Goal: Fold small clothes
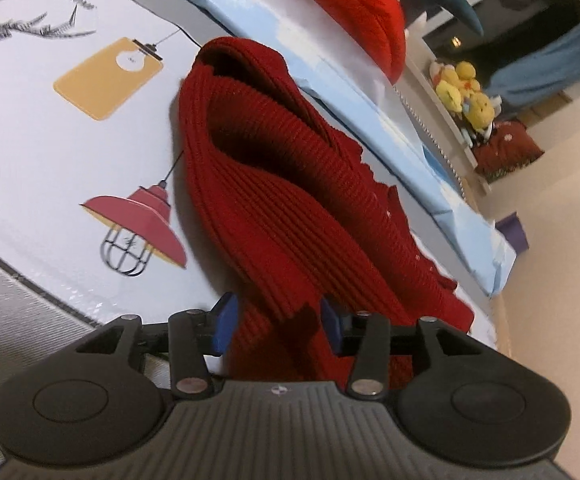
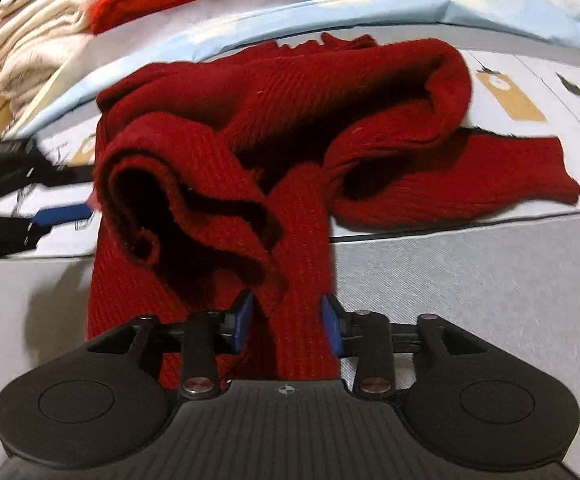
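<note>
The printed sheet (image 1: 42, 152) lies under my work. On it the dark red knit sweater (image 2: 290, 120) sits bunched, spreading far and right. My right gripper (image 2: 288, 324) pinches a strip of it; my left gripper (image 1: 278, 324) pinches its near edge.

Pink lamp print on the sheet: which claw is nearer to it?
Left. The left claw grips the red knit just beside the lamp print; the right claw grips the knit over the grey cover, farther off.
</note>
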